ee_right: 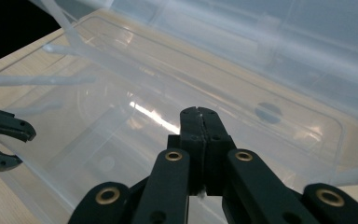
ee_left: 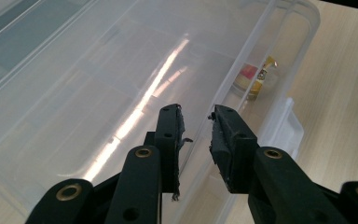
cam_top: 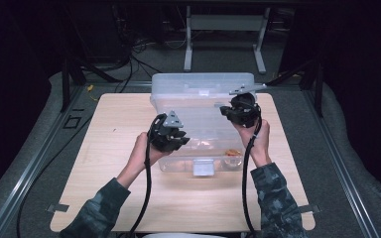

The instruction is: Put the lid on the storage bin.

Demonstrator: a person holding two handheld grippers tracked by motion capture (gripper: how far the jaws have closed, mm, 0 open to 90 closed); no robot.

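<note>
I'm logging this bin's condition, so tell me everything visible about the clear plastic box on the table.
The clear plastic box is a translucent rectangular bin standing on the wooden table. Its lid is raised at the far side, with a pale latch tab at the near wall. A small red-and-yellow item lies inside near the latch. The left gripper straddles its rim, jaws slightly apart; the right gripper is shut above its interior.

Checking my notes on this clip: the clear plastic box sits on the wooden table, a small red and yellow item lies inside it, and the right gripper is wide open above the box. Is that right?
Not quite. The right gripper is shut, not wide open: the right gripper view shows its two jaws pressed together with nothing between them. The rest holds: the clear plastic box sits on the wooden table, and the small red and yellow item lies inside it.
</note>
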